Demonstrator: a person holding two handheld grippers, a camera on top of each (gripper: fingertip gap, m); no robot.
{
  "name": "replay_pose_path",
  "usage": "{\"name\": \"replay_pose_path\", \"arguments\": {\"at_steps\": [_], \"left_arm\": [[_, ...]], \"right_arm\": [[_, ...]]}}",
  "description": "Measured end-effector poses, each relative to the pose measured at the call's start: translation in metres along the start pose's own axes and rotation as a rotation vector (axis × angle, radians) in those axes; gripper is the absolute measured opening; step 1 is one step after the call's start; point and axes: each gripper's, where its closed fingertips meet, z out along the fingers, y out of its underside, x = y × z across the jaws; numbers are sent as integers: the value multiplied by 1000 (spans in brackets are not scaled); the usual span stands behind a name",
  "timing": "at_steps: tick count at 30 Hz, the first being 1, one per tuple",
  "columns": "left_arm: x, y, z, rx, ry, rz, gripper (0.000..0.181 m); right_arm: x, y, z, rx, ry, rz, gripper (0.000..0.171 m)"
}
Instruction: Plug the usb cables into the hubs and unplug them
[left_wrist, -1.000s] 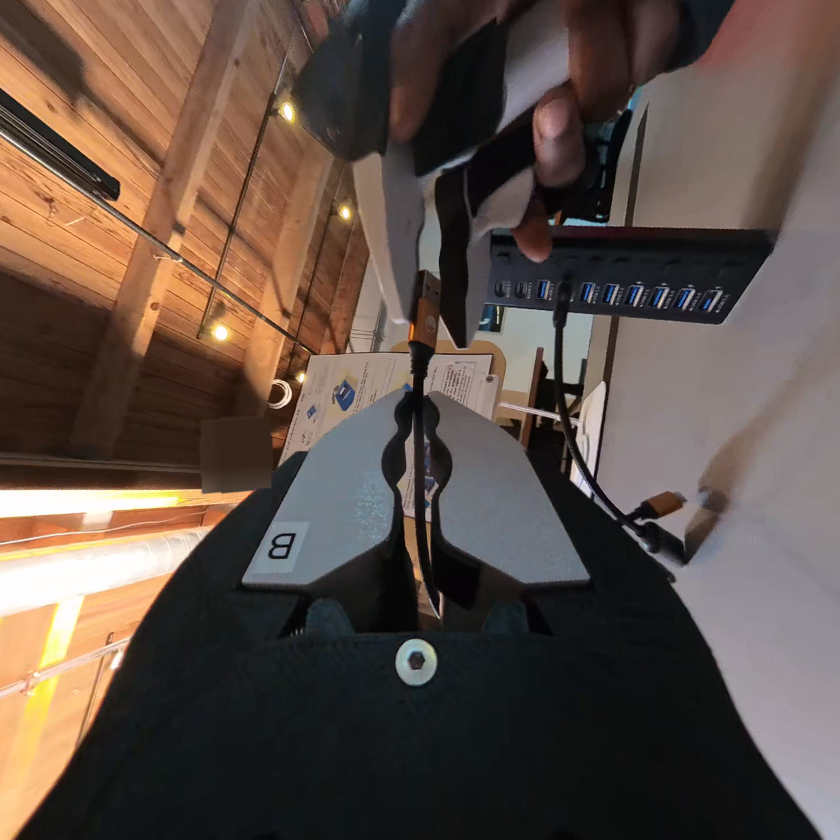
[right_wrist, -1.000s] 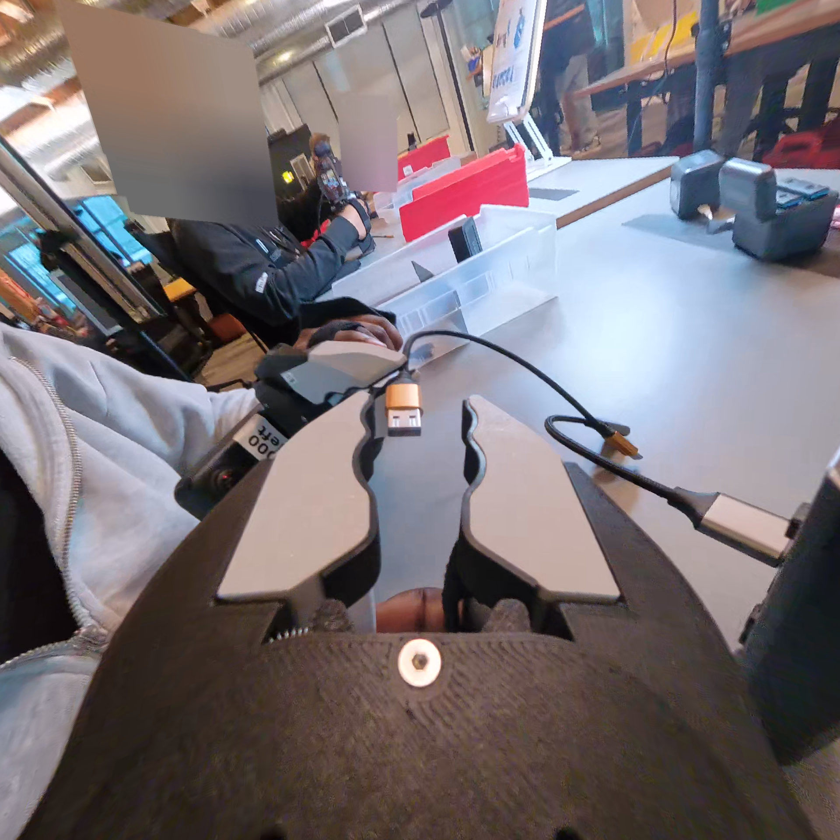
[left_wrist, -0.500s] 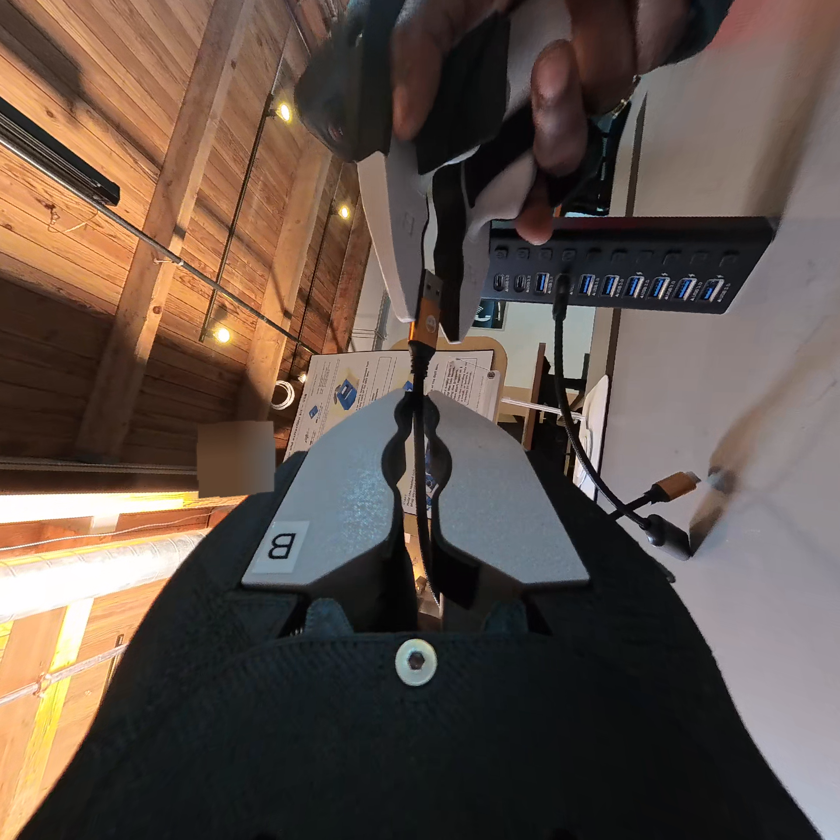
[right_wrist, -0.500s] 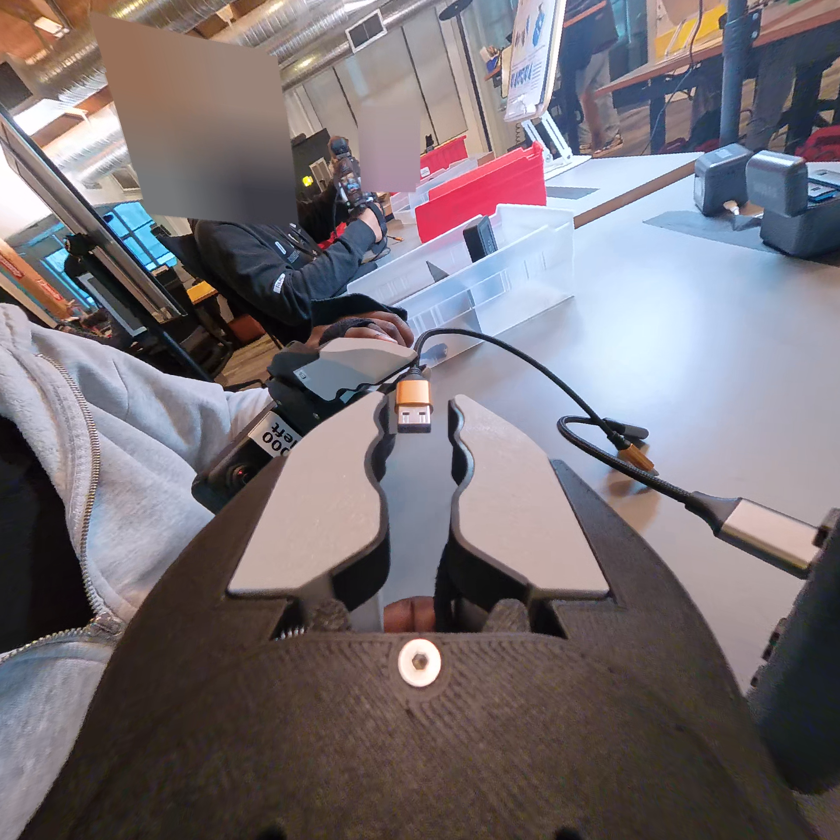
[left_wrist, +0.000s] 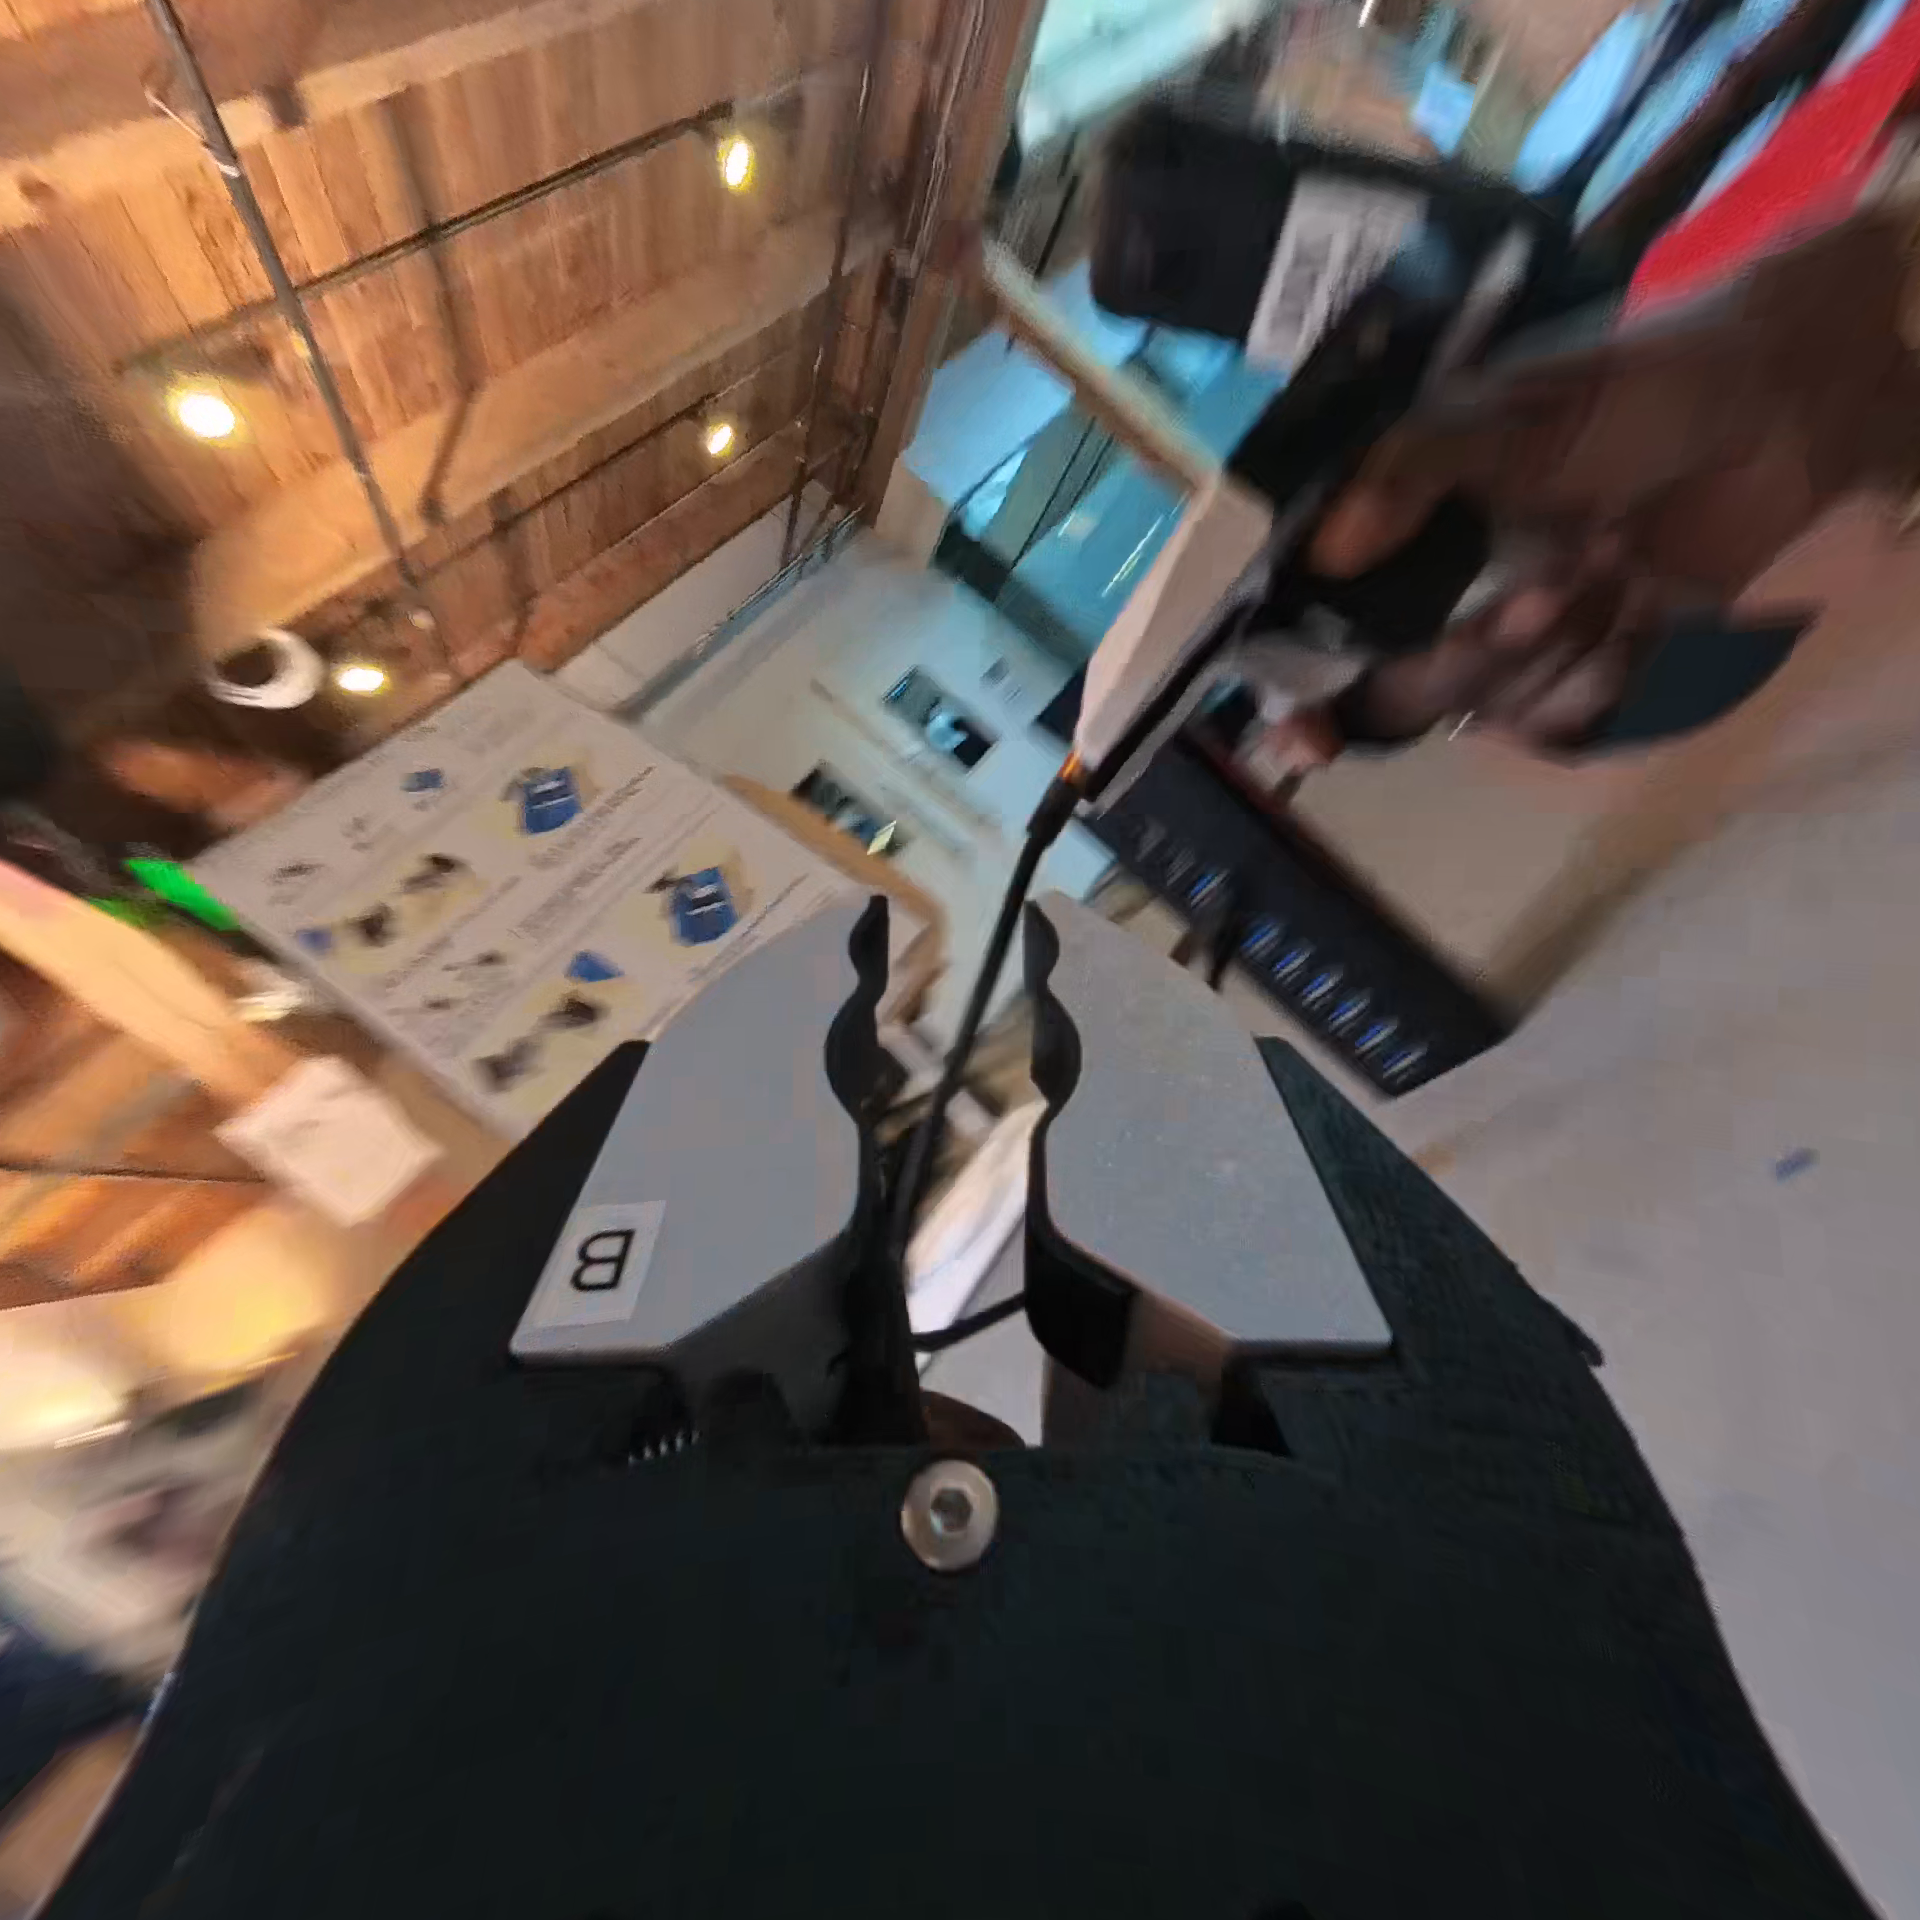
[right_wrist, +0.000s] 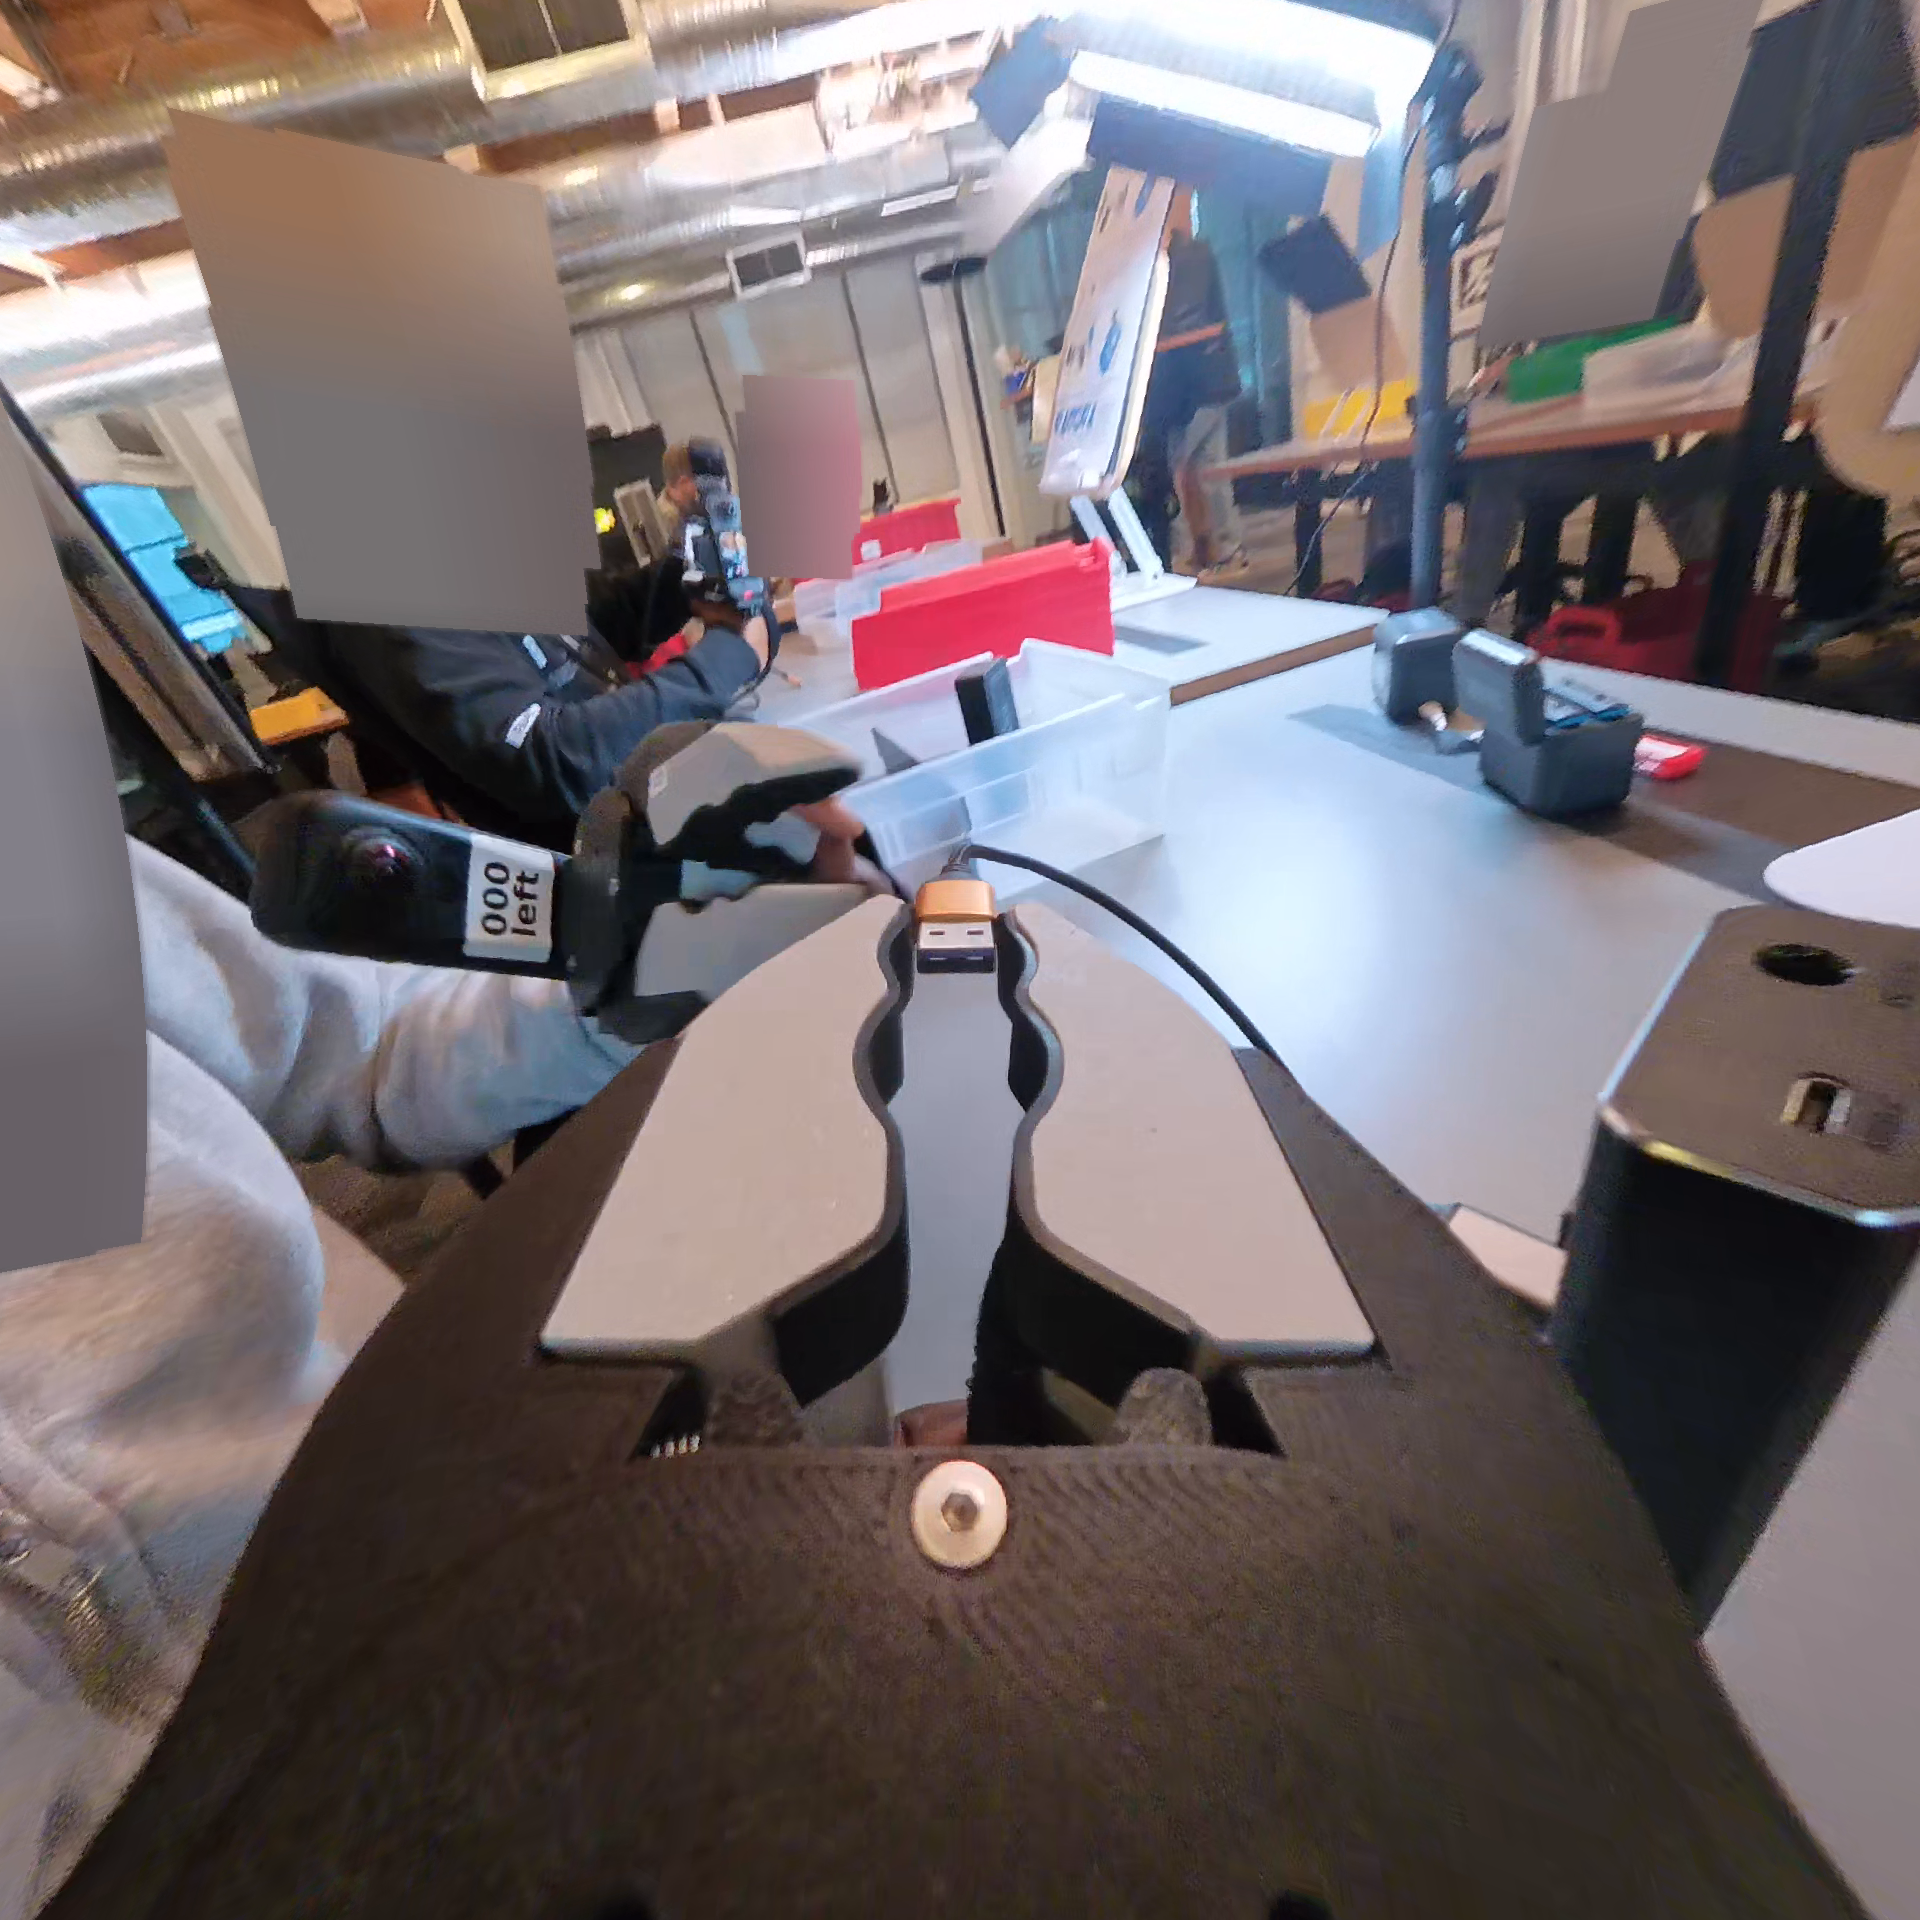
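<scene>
My right gripper (right_wrist: 958, 920) is shut on the orange USB plug (right_wrist: 956, 899), held between the fingertips with the metal end pointing back toward the camera. Its black cable (right_wrist: 1143, 956) trails away over the grey table (right_wrist: 1403, 935). My left gripper (left_wrist: 956, 909) is open, and the cable (left_wrist: 982, 987) runs loosely between its jaws. In the blurred left wrist view the right gripper (left_wrist: 1101, 748) holds the plug (left_wrist: 1070, 771) just above the black hub (left_wrist: 1309, 966) with its row of blue ports. The hub (right_wrist: 1745, 1226) stands at the right of the right wrist view. The left gripper (right_wrist: 847, 831) shows beyond the plug.
A clear plastic bin (right_wrist: 1039, 769) and a red bin (right_wrist: 977, 623) sit at the table's far side. Grey devices (right_wrist: 1507, 717) stand far right. A person in black (right_wrist: 499, 707) sits beyond the left edge. A poster board (right_wrist: 1101, 343) stands behind.
My right gripper has closed on the orange plug. My left gripper has opened, letting go of the cable, and has swung and rotated so its view is blurred.
</scene>
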Motion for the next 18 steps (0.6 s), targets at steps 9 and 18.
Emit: {"name": "replay_pose_path", "arguments": {"at_steps": [9, 18], "left_arm": [[29, -34, 3, 251, 448, -1157, 35], [9, -40, -5, 367, 403, -1156, 14]], "right_arm": [[-36, -23, -4, 221, -158, -156, 15], [-54, -2, 14, 141, -266, -114, 15]]}}
